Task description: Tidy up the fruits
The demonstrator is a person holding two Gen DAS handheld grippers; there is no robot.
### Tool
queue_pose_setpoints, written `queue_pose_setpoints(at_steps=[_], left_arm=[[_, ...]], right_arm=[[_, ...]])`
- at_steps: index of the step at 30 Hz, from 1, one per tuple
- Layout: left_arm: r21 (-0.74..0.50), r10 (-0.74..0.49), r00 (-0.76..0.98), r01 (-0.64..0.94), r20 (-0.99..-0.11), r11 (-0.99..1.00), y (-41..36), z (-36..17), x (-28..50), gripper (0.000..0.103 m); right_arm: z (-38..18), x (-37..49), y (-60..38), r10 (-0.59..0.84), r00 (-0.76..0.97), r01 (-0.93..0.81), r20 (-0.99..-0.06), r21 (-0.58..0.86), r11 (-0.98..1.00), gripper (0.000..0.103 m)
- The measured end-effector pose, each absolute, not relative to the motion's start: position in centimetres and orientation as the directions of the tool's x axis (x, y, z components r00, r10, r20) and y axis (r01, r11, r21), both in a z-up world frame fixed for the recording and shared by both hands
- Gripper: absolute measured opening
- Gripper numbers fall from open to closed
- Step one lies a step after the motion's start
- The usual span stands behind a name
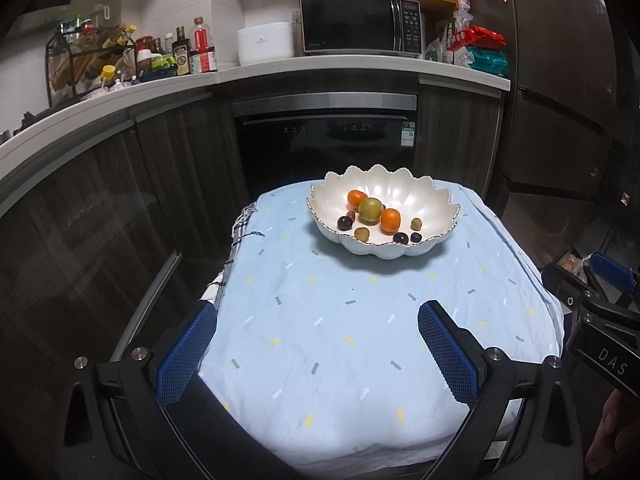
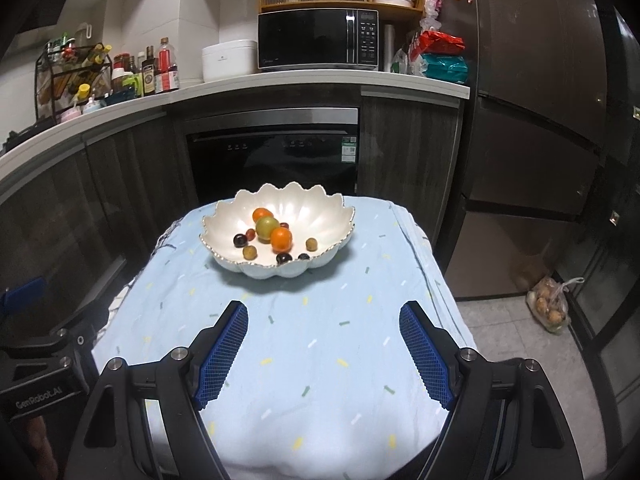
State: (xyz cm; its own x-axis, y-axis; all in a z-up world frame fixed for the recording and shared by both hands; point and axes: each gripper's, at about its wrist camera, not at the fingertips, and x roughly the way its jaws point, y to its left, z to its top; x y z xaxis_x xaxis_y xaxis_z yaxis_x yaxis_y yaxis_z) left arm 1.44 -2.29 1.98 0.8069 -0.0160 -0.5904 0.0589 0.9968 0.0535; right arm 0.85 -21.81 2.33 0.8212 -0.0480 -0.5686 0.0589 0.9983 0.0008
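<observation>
Fruit's all sitting in the white bowl (image 2: 280, 268) at the tabletop's (image 2: 320, 360) far end, straight ahead of both grippers; right gripper (image 2: 322, 312) looks slightly nearer, left gripper (image 1: 318, 312) too gapes empty.

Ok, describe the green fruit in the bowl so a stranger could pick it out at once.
On the blue-clothed table in front of the dark oven sits a white scalloped bowl. Near its middle, between two orange fruits, lies the green fruit. It is the only green one, and far bigger than the small dark and tan fruits around it.
</observation>
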Motion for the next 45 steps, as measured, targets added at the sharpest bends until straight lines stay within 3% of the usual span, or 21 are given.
queue_pose_setpoints(at_steps=[10,13,23,45], left_arm=[[0.040,0.004,0.834,0.022,-0.552,0.999,-1.5,2.3,-0.4,0.103],[0.031,0.009,0.837,0.010,-0.548,0.999,-1.3,2.5,-0.8,0.103],[0.026,0.012,0.864,0.002,-0.504,1.000,-1.1,3.2,-2.0,0.103],[0.031,0.000,0.851,0.019,-0.525,0.999,-1.5,3.0,-1.7,0.103]], right_arm=[[2.8,-1.0,-21.5,-0.065,0.840,0.072,-0.538,-0.009,0.997,0.079],[2.8,-1.8,-21.5,-0.082,0.844,0.088,-0.529,-0.014,0.996,0.087],[3.2,-2.5,-21.6,-0.089,0.857,0.096,-0.507,-0.012,0.995,0.089],[3.2,-2.7,-21.7,-0.074,0.860,0.087,-0.506,0.001,0.996,0.092]])
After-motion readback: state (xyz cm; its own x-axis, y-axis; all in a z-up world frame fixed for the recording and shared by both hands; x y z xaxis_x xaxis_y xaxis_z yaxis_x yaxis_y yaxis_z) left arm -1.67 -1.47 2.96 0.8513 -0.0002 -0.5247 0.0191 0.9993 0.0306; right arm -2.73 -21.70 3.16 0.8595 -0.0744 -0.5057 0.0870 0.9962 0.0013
